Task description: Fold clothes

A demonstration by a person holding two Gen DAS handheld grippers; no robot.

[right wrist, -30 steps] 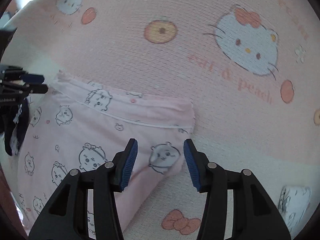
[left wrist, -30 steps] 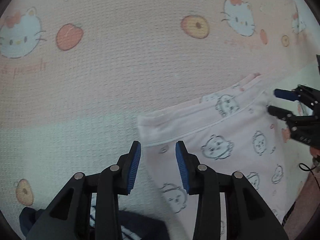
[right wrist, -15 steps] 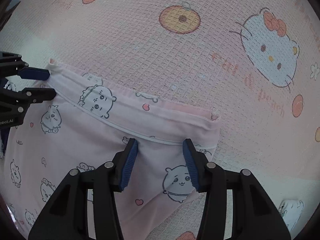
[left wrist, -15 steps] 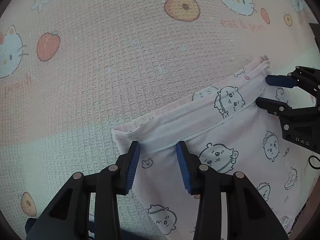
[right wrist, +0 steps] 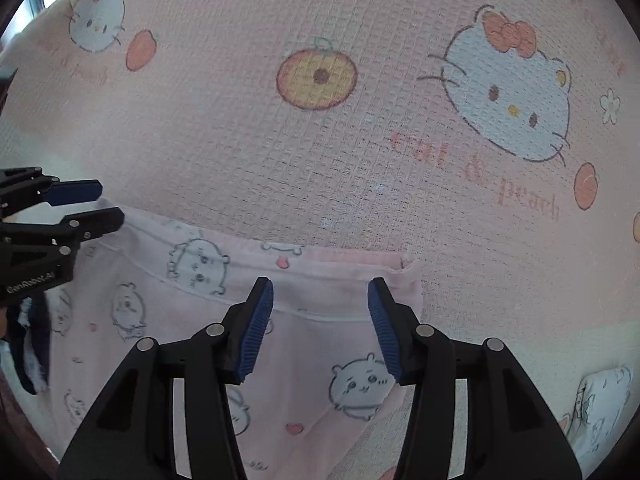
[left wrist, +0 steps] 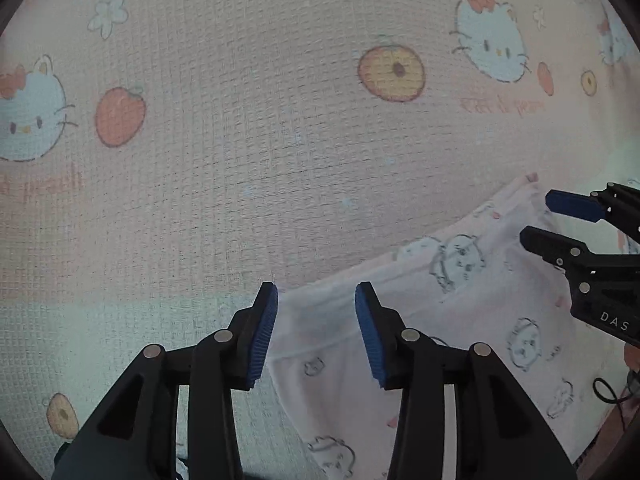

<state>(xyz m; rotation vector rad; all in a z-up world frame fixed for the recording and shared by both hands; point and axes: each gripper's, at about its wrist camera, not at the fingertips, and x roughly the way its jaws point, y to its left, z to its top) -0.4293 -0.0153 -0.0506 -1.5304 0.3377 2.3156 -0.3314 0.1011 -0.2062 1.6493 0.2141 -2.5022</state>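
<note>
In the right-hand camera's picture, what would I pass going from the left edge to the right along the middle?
Left gripper → pink garment printed with little animals → pink cartoon-cat blanket → peach print.

Pale pink garment [right wrist: 320, 296] with cartoon animals; pink cat-and-peach waffle blanket [right wrist: 360, 160].

Pale pink cartoon-print garment [right wrist: 168, 304] flat on waffle-weave cat-and-peach print blanket [right wrist: 320, 152]. Left gripper [left wrist: 316, 322] over garment's left top corner, jaws apart; right gripper [right wrist: 320, 320] over right top corner, jaws apart. Dark navy cloth [right wrist: 28, 344] just beside garment, left side. Small folded white printed fabric [right wrist: 600, 404] on blanket, well right.
</note>
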